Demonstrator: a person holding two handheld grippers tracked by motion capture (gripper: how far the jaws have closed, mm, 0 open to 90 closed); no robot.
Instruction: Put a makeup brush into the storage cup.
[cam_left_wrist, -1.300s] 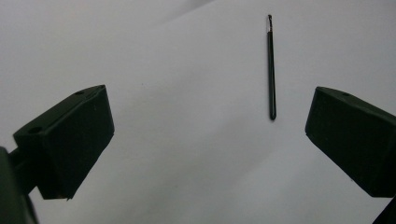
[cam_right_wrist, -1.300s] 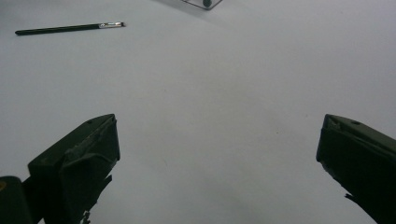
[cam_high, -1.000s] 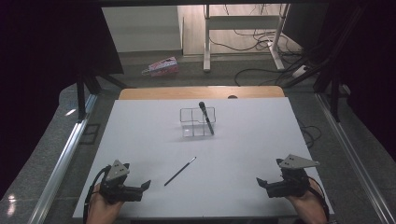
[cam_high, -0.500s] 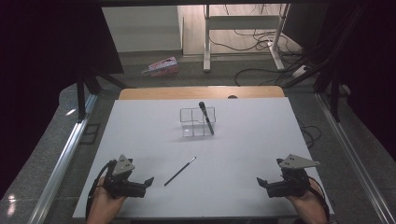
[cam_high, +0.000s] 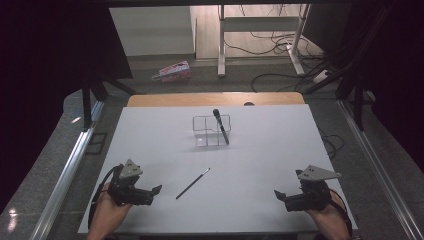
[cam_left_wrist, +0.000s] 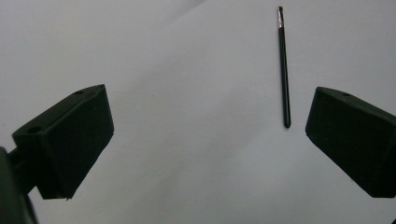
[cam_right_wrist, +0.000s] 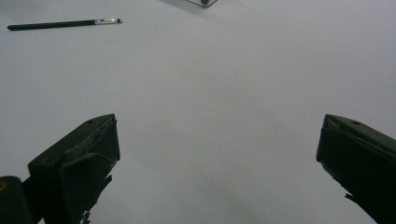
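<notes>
A thin black brush (cam_high: 192, 183) with a silver ferrule lies flat on the white table (cam_high: 260, 150), front of centre. My left gripper (cam_high: 154, 194) rests at the front left, just left of the brush, open and empty. In the left gripper view the brush (cam_left_wrist: 283, 70) lies ahead, nearer the right jaw, between the wide-apart jaws of my left gripper (cam_left_wrist: 210, 140). My right gripper (cam_high: 281, 199) sits at the front right, open and empty. The right gripper view has the brush (cam_right_wrist: 63, 23) far off at the upper left, beyond my right gripper (cam_right_wrist: 217, 154).
A clear divided box (cam_high: 212, 131) stands at the table's middle with a thick black pen (cam_high: 220, 126) leaning in it; its corner (cam_right_wrist: 201, 2) shows in the right gripper view. A wooden strip (cam_high: 215, 98) edges the far side. Cables and a pink packet (cam_high: 172, 71) lie on the floor beyond.
My left gripper has shifted a little to the right and forward, closer to the brush. The right gripper and the brush have stayed put.
</notes>
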